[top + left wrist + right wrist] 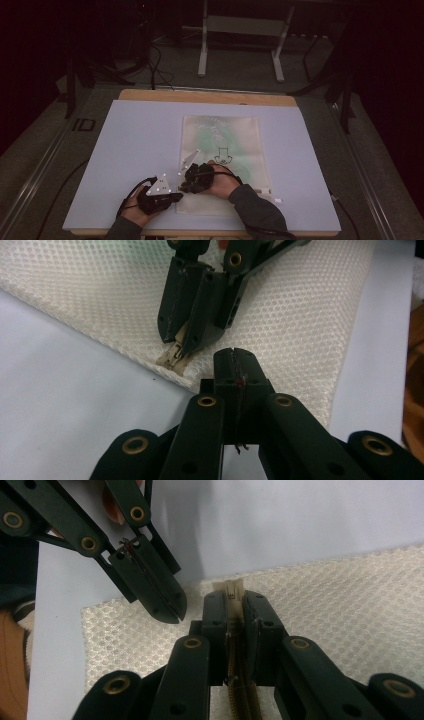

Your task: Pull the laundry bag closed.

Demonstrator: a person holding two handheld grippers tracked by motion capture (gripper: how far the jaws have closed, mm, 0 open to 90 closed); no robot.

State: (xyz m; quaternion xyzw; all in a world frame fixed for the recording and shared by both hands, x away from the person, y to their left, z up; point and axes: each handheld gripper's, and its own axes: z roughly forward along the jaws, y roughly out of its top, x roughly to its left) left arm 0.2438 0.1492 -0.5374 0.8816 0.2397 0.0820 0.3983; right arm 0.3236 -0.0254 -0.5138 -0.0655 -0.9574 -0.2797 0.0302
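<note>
A whitish mesh zip bag [222, 135] with a green print lies flat on the pale table mat [140, 150]. At its near left corner my right gripper [234, 592] is shut on the beige zipper pull [233, 586], and zipper teeth run back between its jaws. In the left gripper view, the right gripper [182, 342] pinches that zipper pull [171, 358] at the mesh bag's [300, 315] edge. My left gripper [234, 357] is shut, its tips on the mesh just beside the right one. I cannot tell whether fabric is caught in it. From above, the left gripper [177, 196] and right gripper [183, 188] nearly touch.
A wooden table edge [200, 96] shows beyond the mat. Behind the table, a metal frame's legs [202, 50] and cables rest on the dark floor. The mat stretches bare to the left and far side of the bag.
</note>
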